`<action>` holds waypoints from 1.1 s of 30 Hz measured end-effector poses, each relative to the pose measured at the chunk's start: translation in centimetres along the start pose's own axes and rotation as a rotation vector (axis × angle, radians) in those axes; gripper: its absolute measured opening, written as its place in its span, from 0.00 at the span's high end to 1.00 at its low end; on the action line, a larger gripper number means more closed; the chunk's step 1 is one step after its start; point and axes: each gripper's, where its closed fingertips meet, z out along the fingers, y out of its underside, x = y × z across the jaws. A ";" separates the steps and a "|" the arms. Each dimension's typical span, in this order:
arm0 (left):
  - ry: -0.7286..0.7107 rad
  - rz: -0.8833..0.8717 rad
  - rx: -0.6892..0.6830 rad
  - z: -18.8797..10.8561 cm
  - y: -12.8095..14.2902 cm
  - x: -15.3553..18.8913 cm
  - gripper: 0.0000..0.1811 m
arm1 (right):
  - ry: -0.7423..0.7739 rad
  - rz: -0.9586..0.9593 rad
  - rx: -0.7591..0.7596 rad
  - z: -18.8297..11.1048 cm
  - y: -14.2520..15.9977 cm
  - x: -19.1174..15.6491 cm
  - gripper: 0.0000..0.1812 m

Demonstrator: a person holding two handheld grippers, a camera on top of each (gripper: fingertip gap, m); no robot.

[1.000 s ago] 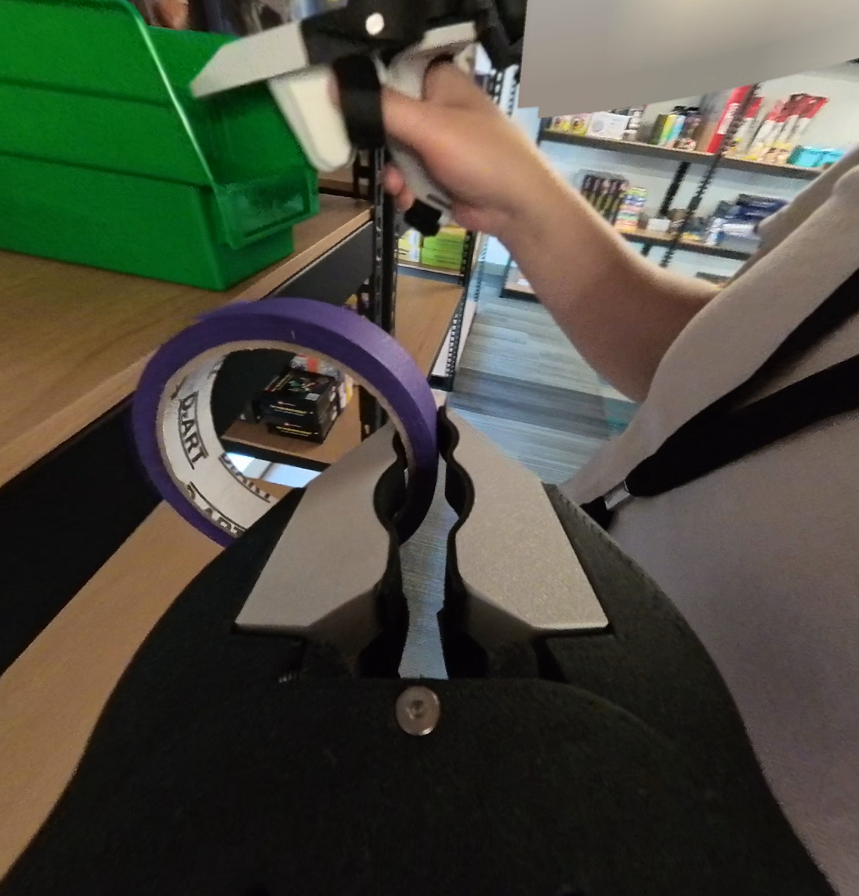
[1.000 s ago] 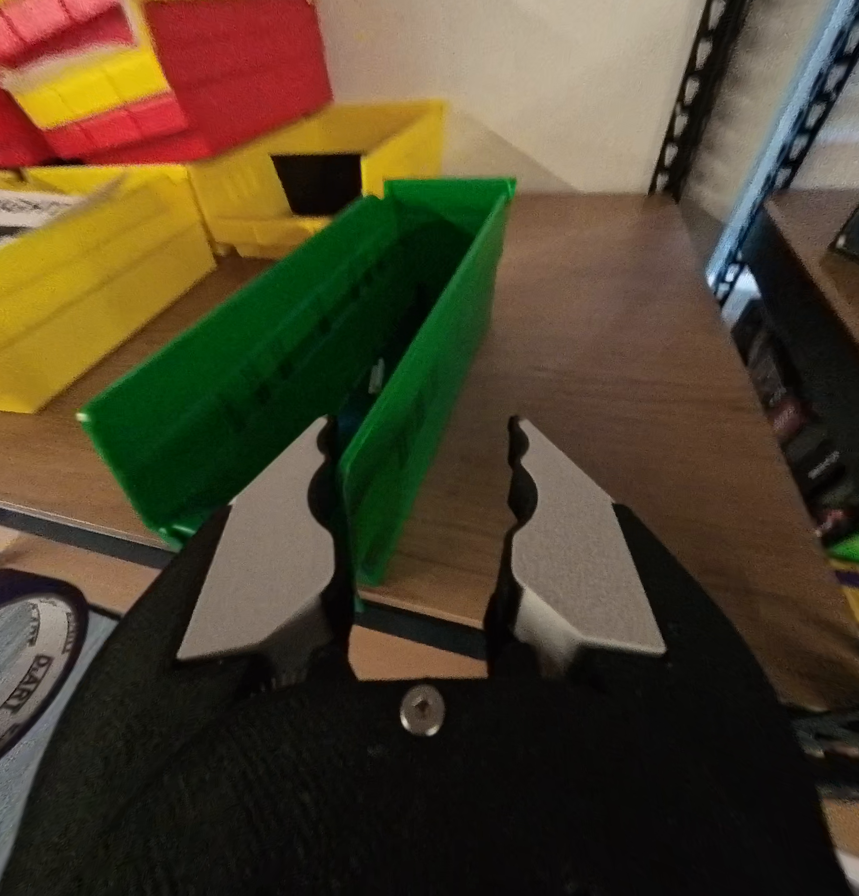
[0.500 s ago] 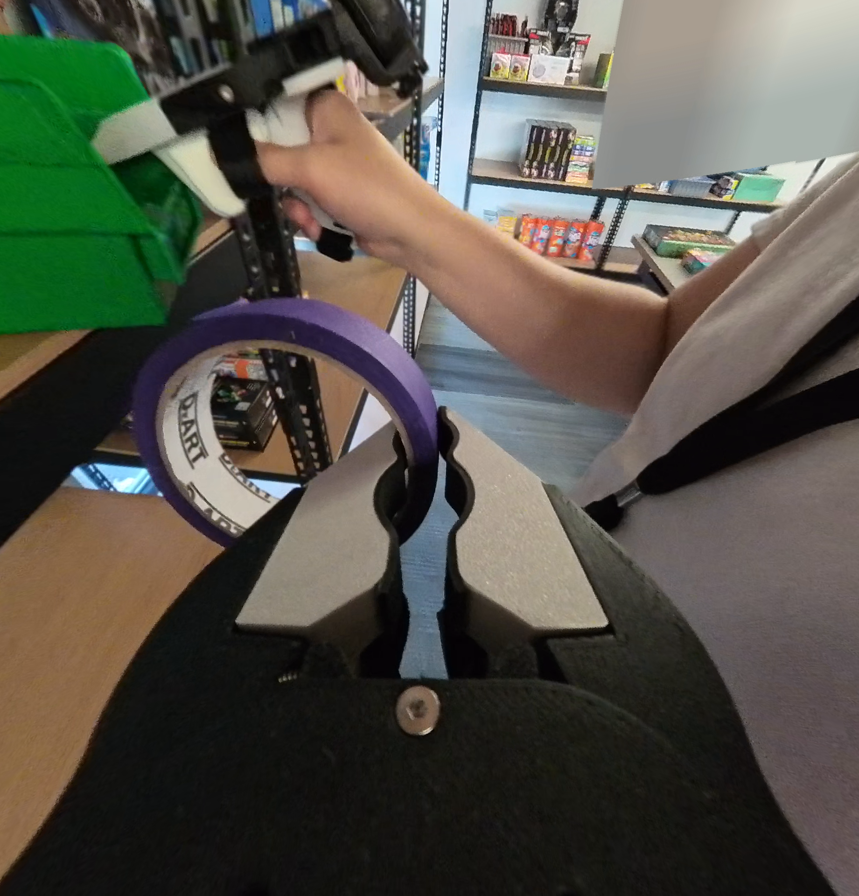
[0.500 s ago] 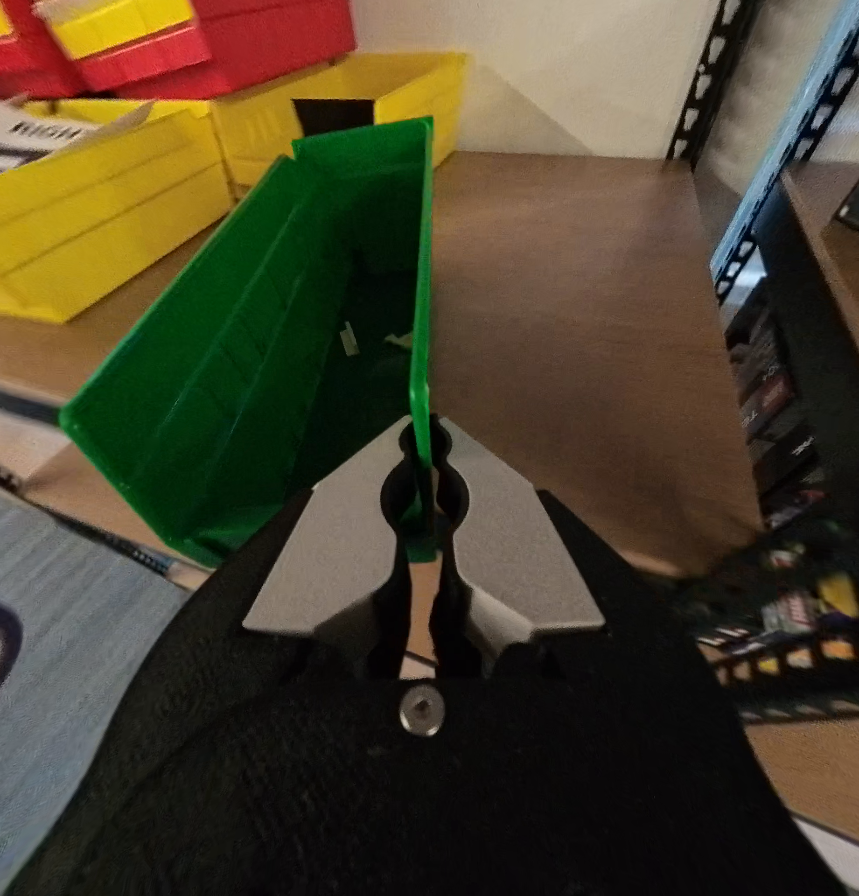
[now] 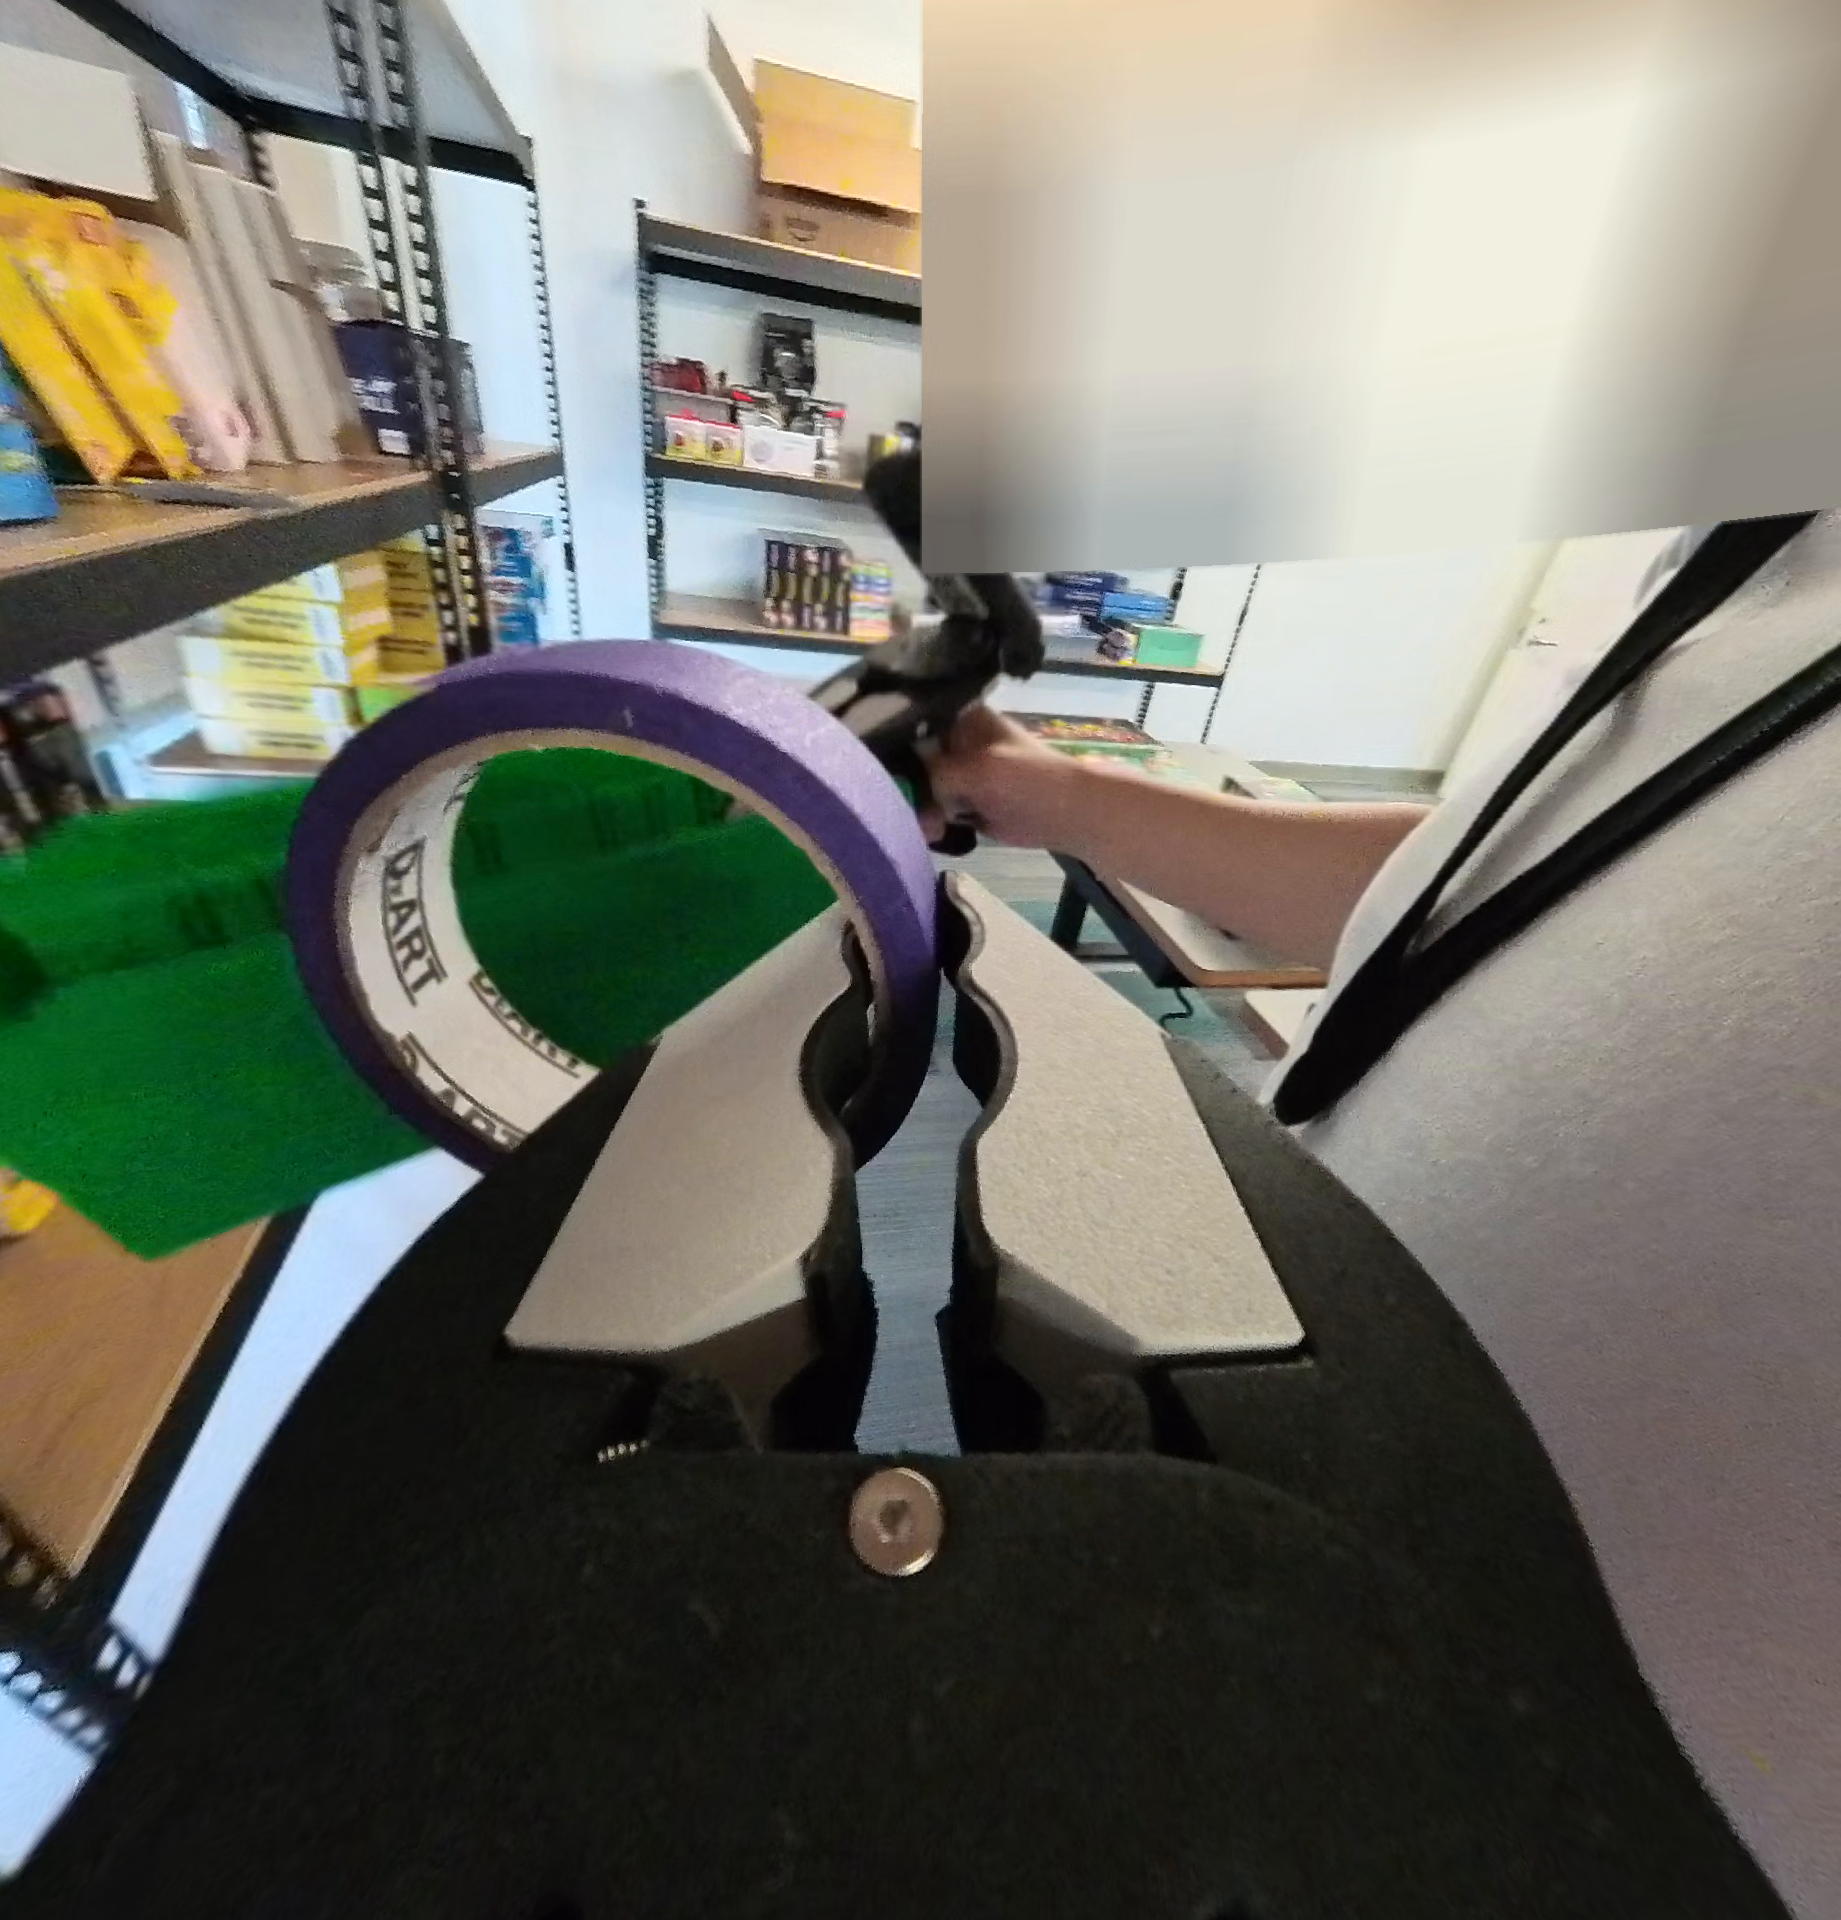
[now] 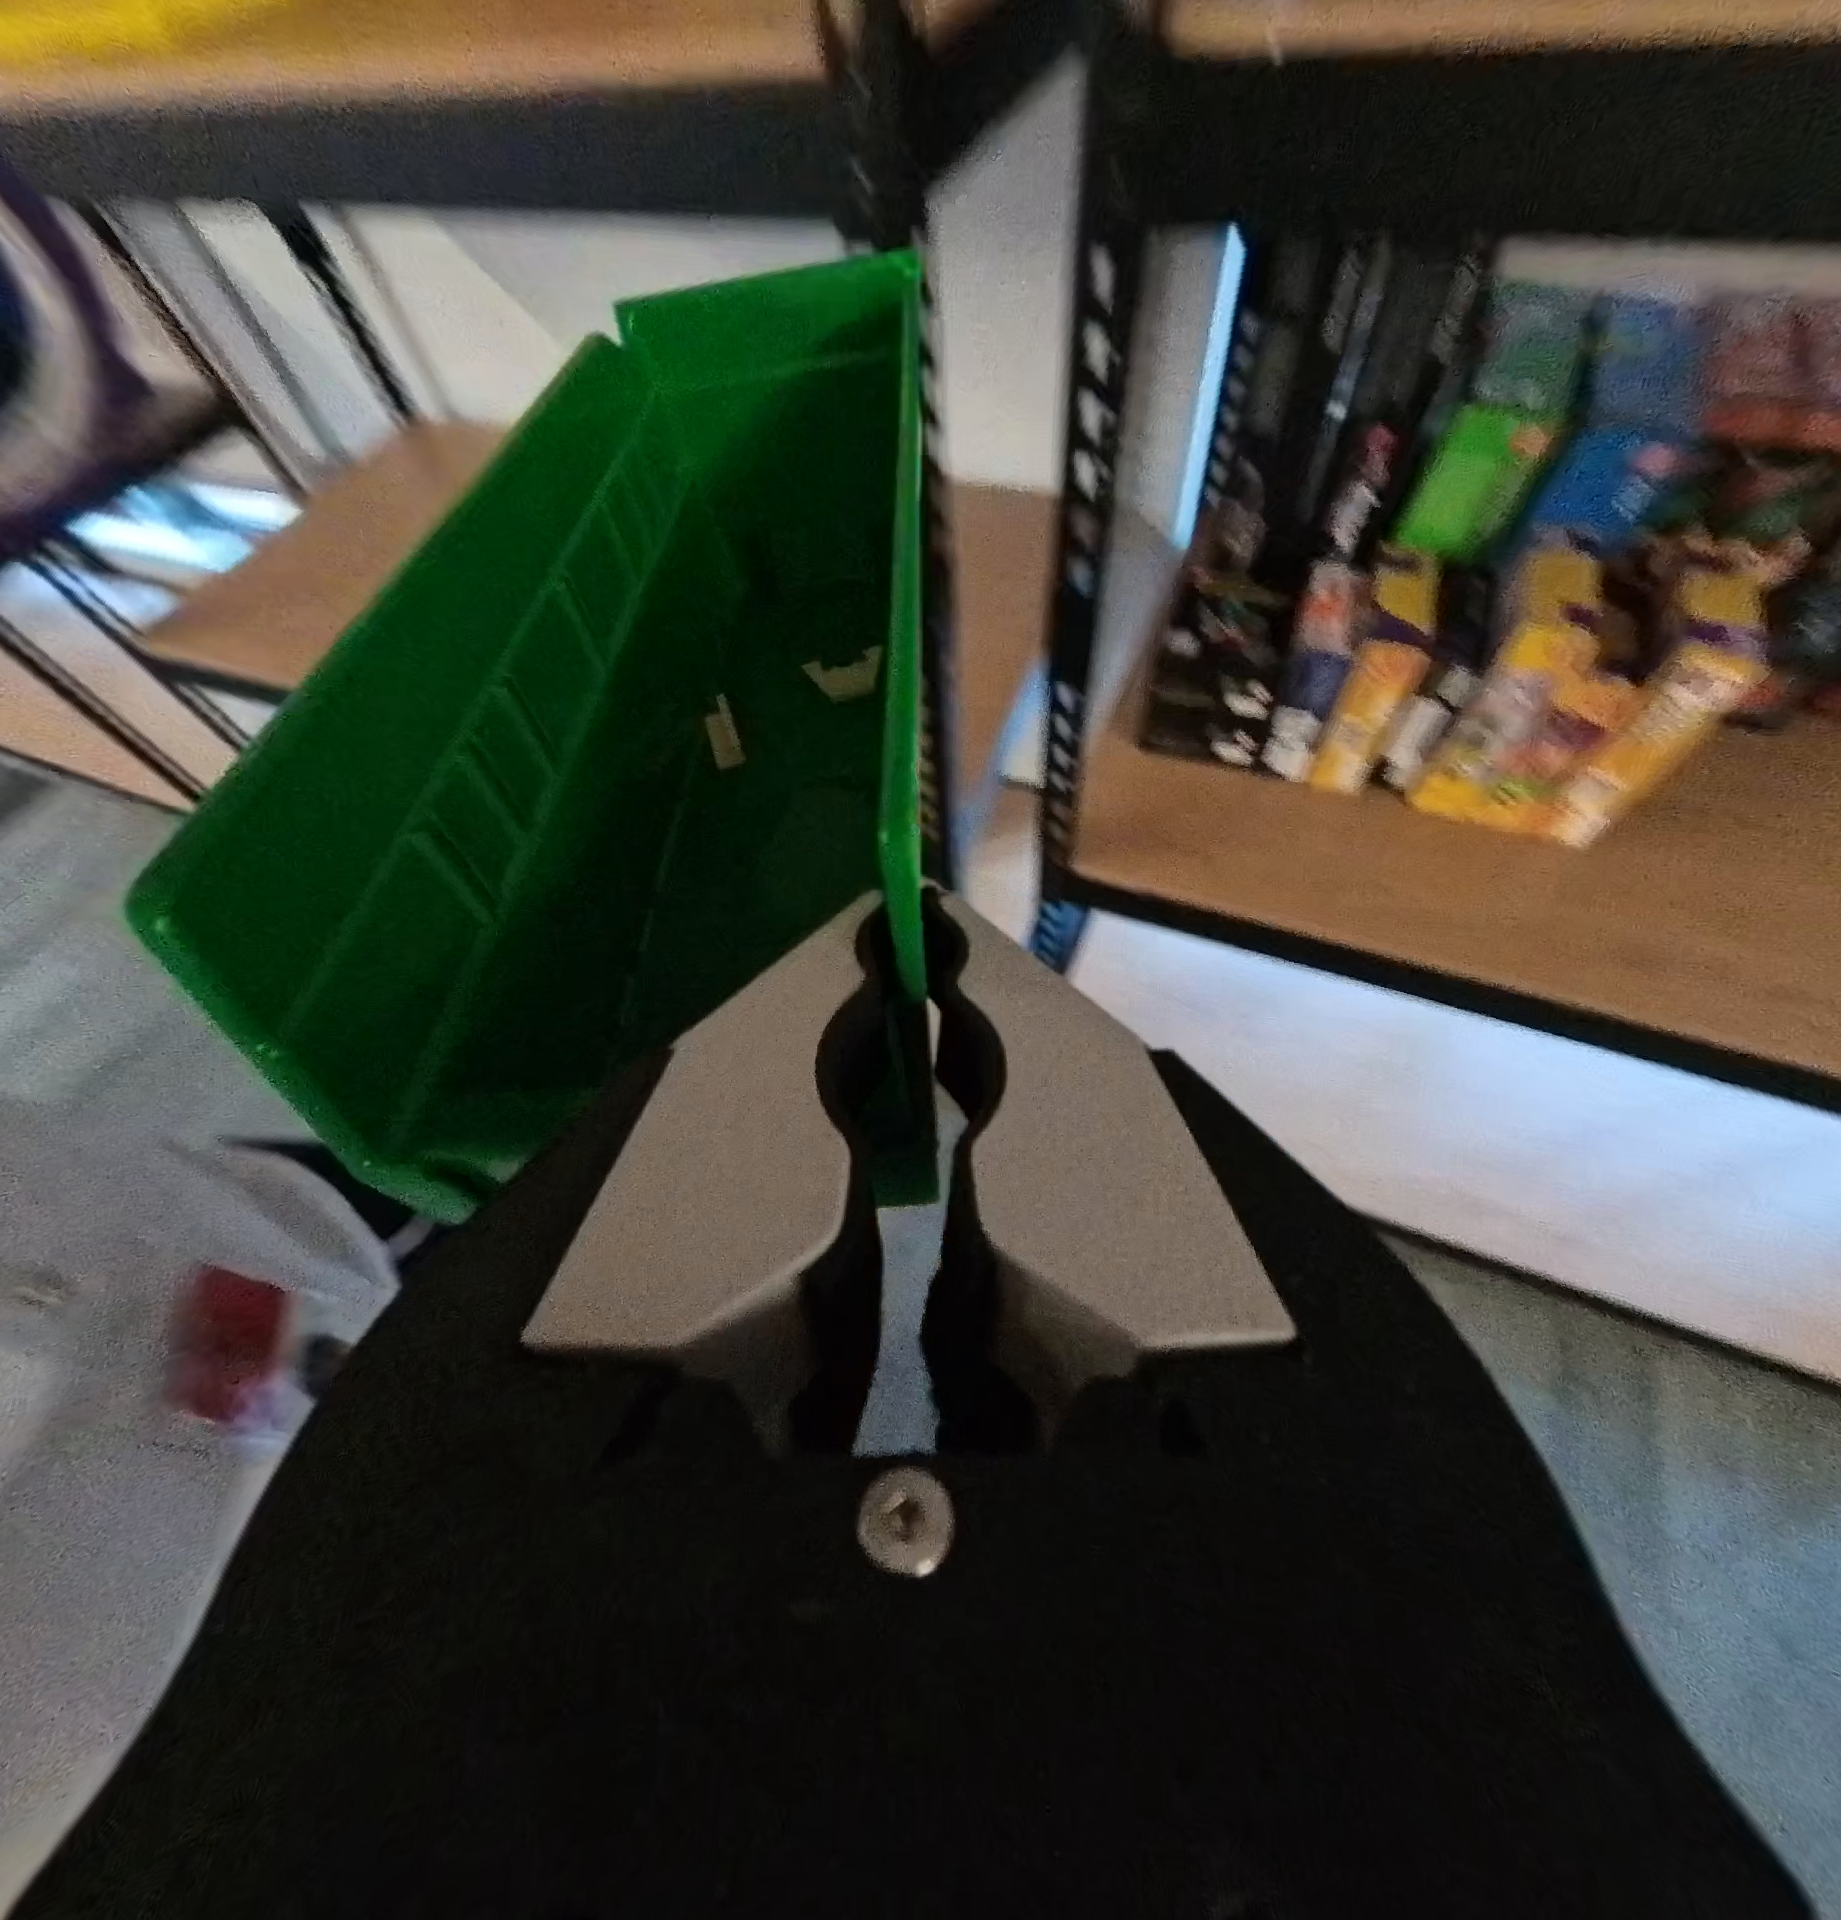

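The left gripper (image 5: 900,997) is pinching the rim of a purple tape roll (image 5: 625,883), its fingers pressed on the band at the roll's right edge so that most of the ring is hanging out to the left of the grip, unsupported. The right gripper (image 6: 911,997) is clamping the thin side wall of a green bin (image 6: 542,748), which is being carried in the air, stretching ahead and to the left of the fingers with its open side facing the camera. That is an off-centre hold on one wall, so the bin is likely levering about the fingers; a sudden turn could be twisting it loose or letting it swing. Two small pale scraps (image 6: 781,696) are lying inside it, perhaps labels, though blur is making that hard to judge, and a tilt could be tipping them out. A black shelf post (image 6: 900,156) is standing just behind the bin's far end, and a shelf (image 6: 1518,904) with boxes is running off to the right, so the bin's far corner could be catching there. Below and to the left of the right gripper the room is looking more open. In the left view the bin (image 5: 168,1039) is lying just beyond the roll, with the person's hand (image 5: 999,779) behind it; roll and bin are close and could be knocking together.
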 end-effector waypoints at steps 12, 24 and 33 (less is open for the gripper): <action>0.045 0.001 0.065 11.2 -0.9 -10.1 0.97 | -0.106 0.033 -0.262 12.2 17.6 22.7 1.00; -0.473 -0.015 -0.053 17.6 -1.6 -21.3 0.96 | -0.522 -0.258 -0.320 34.4 16.7 34.9 1.00; -1.027 -0.196 0.135 25.0 0.6 -23.5 0.97 | -0.858 -0.521 -0.400 44.6 18.2 40.5 1.00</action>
